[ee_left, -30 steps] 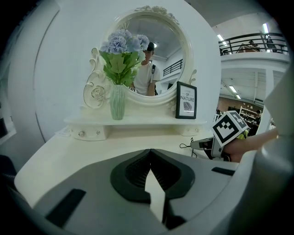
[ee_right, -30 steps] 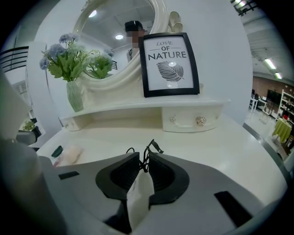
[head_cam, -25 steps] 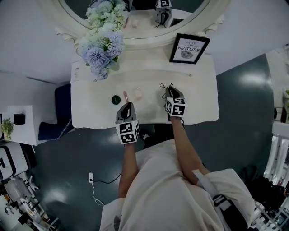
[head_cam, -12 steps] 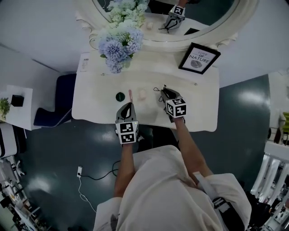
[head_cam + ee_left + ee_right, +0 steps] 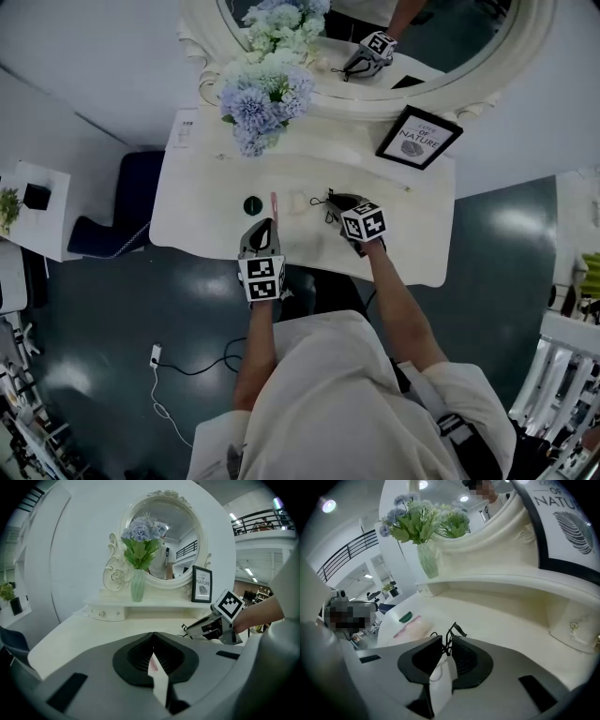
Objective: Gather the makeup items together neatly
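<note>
Right gripper (image 5: 337,202) had its jaws nearly together, clamped on a black curler (image 5: 453,632) whose wire loops stuck out past the tips. It pointed across the table (image 5: 202,234) toward the other makeup, near mid-table; whether the curler touched the top could not be told. Just beyond the curler's end lay a pale pad (image 5: 298,202), then a pink stick (image 5: 274,204) close beside it, then a green disc (image 5: 251,204) a little apart. The three made a short row on the front half of the table. Left gripper (image 5: 264,225) sat near the front edge, its tip close behind the pink stick. Its jaws were pressed tip to tip, with no item gripped. A vase of blue flowers (image 5: 262,89) stood at the back left against the mirror (image 5: 459,28). A black frame (image 5: 419,138) leaned at the back right.
</note>
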